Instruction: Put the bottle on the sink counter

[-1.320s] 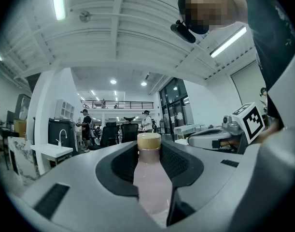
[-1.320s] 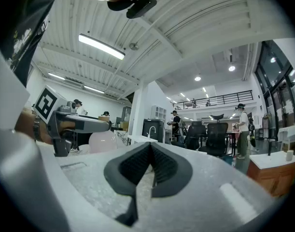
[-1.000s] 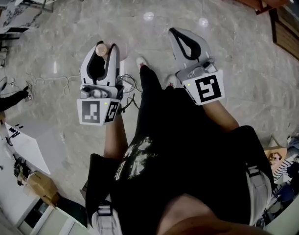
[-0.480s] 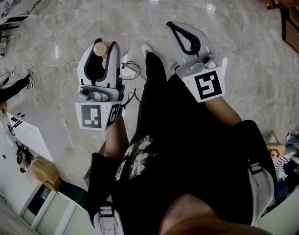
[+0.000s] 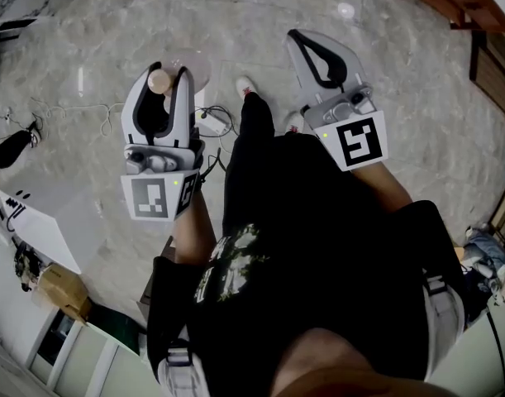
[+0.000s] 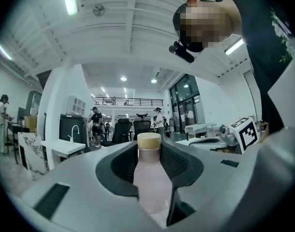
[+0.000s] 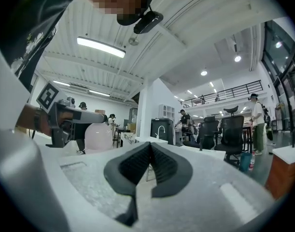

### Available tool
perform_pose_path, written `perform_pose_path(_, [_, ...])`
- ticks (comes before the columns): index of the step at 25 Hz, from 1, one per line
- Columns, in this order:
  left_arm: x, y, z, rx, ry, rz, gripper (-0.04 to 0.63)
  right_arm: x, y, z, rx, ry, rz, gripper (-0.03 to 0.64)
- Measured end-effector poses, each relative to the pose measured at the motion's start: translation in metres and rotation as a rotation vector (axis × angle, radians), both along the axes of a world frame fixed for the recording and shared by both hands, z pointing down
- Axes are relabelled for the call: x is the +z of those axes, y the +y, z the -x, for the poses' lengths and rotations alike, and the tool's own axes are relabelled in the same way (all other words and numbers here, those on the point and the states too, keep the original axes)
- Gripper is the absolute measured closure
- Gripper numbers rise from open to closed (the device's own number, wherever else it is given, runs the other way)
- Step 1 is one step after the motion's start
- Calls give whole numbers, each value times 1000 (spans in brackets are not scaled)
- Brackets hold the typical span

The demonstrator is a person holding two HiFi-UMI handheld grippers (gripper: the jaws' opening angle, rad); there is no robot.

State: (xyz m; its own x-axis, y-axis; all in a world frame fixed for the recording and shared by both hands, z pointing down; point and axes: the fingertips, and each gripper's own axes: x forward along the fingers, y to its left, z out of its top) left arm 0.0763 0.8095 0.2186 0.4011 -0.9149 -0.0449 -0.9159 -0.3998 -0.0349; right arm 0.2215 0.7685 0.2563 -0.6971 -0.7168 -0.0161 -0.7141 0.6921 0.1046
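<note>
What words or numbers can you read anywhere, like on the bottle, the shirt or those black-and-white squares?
No words or numbers can be read here.
Left marker, on the left gripper: a black-and-white pattern, no words.
Right marker, on the right gripper: a pattern too, no words.
Bottle: plain pink, no label showing.
Shirt print: pale and blurred, unreadable.
</note>
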Motion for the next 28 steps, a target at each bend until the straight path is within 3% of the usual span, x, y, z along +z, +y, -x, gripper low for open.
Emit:
perform_pose_path(4, [-4,-40,43,-11,-46,-10,446,-15,-44,39,1,-25,-9,623])
perform_pose_path(8, [1,-73,80,-14,-92,31,446,-24,-78,88,-10,7,-29,623])
perform_pose_path(17, [9,-130,159,45,-73,22,446,-23,-129,176,8,67,-50,621])
perform_pose_path(22, [15,-153,177,73,-64,27,446,-16,-142,193,31,74,-28,621])
perform_pose_path(28, [17,-181,167,101,-62,40,446,-11,-167,188,32,21,20,621])
